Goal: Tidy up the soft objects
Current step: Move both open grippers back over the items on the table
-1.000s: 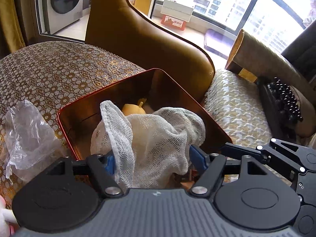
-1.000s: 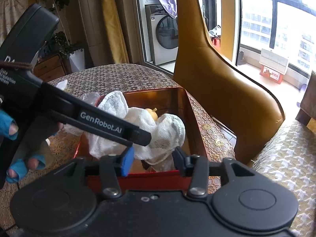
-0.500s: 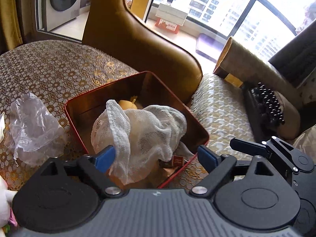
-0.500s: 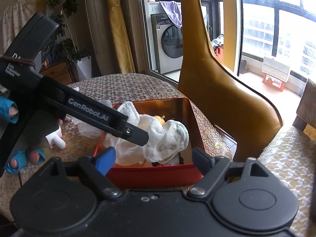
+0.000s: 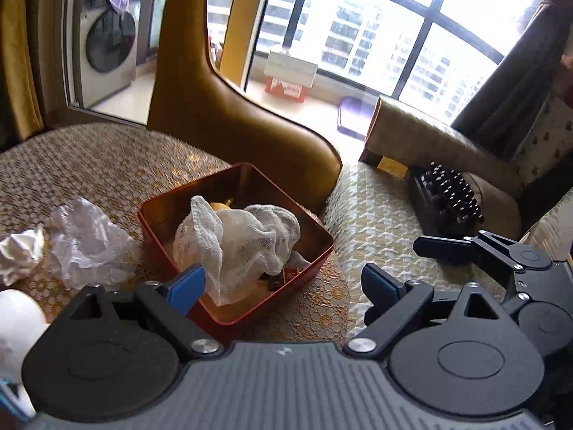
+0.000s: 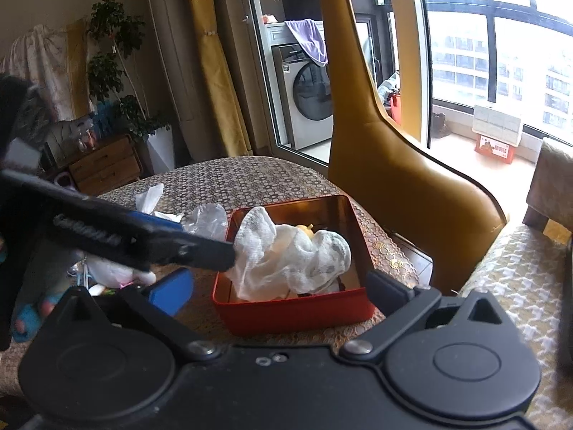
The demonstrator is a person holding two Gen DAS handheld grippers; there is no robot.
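Letting go, both grippers, left (image 5: 283, 283) and right (image 6: 279, 286) (still widening, empty), have backed off; white gauze cloth (image 5: 236, 240) lies crumpled in the red tin (image 5: 308, 268).

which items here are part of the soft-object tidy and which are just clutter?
In the job:
- white mesh cloth, lying in the tin
- red tin
- left gripper, jaws wide, nothing between them
- right gripper, jaws opening, nothing between them

Possibly next, cannot tell:
- clear plastic bag
- crumpled white paper

Lying about:
- yellow chair
- black studded object on the sofa
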